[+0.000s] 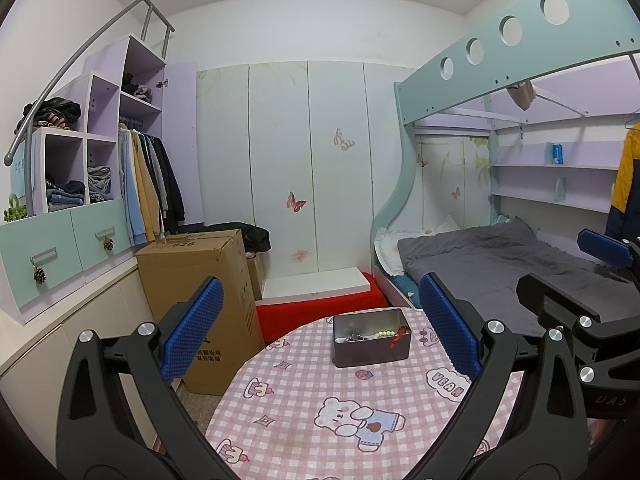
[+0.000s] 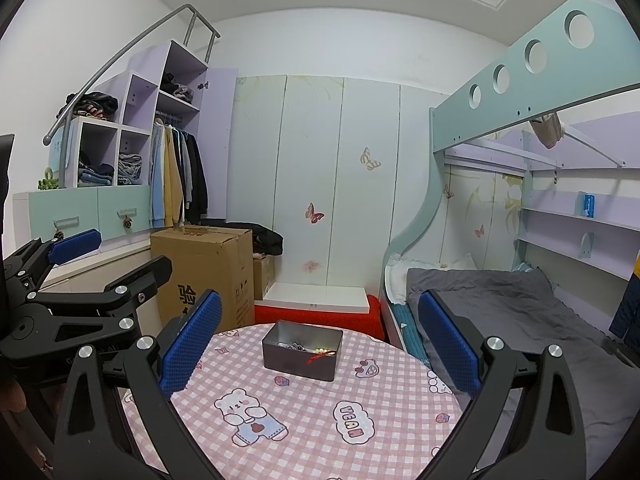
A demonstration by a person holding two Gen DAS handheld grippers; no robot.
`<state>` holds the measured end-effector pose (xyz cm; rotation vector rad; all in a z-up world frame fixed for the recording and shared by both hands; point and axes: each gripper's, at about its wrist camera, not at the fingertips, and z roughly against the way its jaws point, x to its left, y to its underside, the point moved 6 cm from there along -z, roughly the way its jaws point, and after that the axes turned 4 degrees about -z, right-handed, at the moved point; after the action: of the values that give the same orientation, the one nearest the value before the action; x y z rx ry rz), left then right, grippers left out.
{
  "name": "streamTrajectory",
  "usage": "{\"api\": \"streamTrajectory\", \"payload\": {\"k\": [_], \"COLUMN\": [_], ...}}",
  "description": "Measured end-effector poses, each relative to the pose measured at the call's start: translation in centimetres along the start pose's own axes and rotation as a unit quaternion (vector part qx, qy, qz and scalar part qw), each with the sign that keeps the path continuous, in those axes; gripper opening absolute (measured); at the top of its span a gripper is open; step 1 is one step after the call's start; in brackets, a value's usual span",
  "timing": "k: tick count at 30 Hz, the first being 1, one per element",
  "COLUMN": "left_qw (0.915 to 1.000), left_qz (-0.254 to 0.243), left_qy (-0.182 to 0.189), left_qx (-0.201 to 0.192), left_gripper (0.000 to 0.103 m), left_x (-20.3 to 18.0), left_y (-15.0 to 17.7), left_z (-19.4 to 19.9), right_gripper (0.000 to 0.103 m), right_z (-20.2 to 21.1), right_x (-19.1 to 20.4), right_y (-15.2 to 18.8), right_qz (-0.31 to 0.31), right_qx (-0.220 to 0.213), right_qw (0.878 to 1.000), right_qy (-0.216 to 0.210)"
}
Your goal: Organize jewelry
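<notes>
A dark grey metal tin (image 1: pixel 372 340) (image 2: pixel 302 350) stands on the far half of the round table (image 1: pixel 304 412) (image 2: pixel 320 420), which wears a pink checked cloth with bear prints. Inside the tin lie pale beads (image 1: pixel 383 333) (image 2: pixel 320 349), a red cord (image 1: pixel 400 338) (image 2: pixel 320 356) and darker pieces of jewelry. My left gripper (image 1: pixel 320 320) is open and held above the near side of the table, short of the tin. My right gripper (image 2: pixel 320 328) is also open, likewise short of the tin. Nothing sits between either pair of blue pads.
A cardboard box (image 1: pixel 200 288) (image 2: pixel 208 272) stands left of the table, a red stool (image 1: pixel 320 312) behind it, and a grey-covered bunk bed (image 1: pixel 500 264) (image 2: pixel 500 300) on the right. Wardrobe doors (image 1: pixel 304 168) and purple shelves (image 1: pixel 100 140) line the back and left.
</notes>
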<state>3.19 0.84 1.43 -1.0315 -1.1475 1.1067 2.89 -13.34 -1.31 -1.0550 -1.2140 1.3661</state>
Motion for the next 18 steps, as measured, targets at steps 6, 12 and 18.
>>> {"api": "streamTrajectory", "payload": {"k": [6,12,18], "left_qw": [1.0000,1.0000,0.9999], "left_qz": [0.000,-0.002,-0.002], "left_qy": [0.001,0.000,0.001], "left_qx": [0.001,0.005,0.011], "left_gripper": [0.096,0.096,0.096], "left_x": [0.14,0.23,0.33], "left_y": [0.25,0.59,0.94], "left_z": [-0.19,-0.50,-0.94], "right_gripper": [0.095,0.095,0.095], "right_z": [-0.11,-0.17,-0.57], "right_x": [-0.04,-0.10,-0.09], "right_y": [0.00,0.28,0.37], "right_qz": [-0.001,-0.002,-0.004], "right_qx": [0.001,0.004,0.010], "right_qw": [1.000,1.000,1.000], "right_qy": [0.000,0.001,0.002]}}
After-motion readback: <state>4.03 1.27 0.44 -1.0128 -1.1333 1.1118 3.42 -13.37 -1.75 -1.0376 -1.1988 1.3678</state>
